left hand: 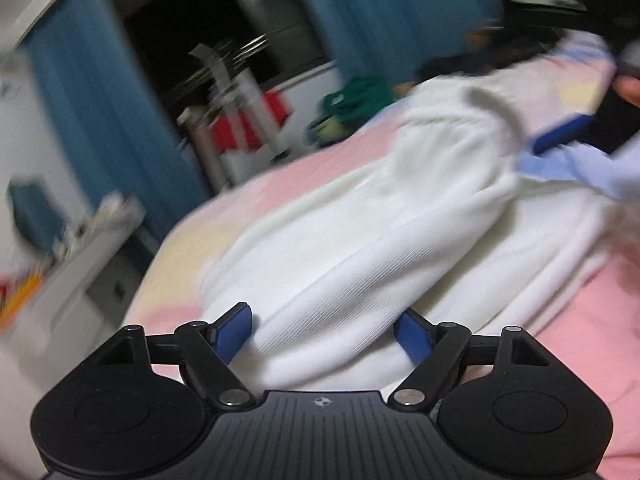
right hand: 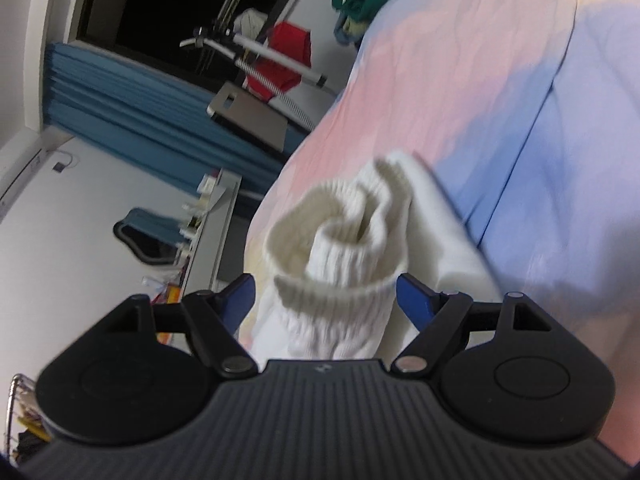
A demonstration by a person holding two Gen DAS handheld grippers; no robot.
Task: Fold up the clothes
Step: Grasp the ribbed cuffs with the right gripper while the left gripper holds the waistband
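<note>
— What are you working with?

— A white knit garment (left hand: 360,216), soft and light, lying across the bed (left hand: 580,340) on a pink and blue sheet. My guess is it will sag and stretch rather than hold a shape, so it needs lifting at two ends at once

— Where would you take hold?

— At the ribbed cuff (right hand: 340,264); the rib looks thicker and should slip less than the plain knit. My right tool (right hand: 325,300) stands wide with that cuff between the pads, not pinched as far as I can see. My left tool (left hand: 324,332) is wide too, straddling a fold of the body

— Anything you can't make out?

— The left view is smeared, so the garment's far end is unclear, and I can't tell which part that fold belongs to. The cloth under both tools is cut off
</note>
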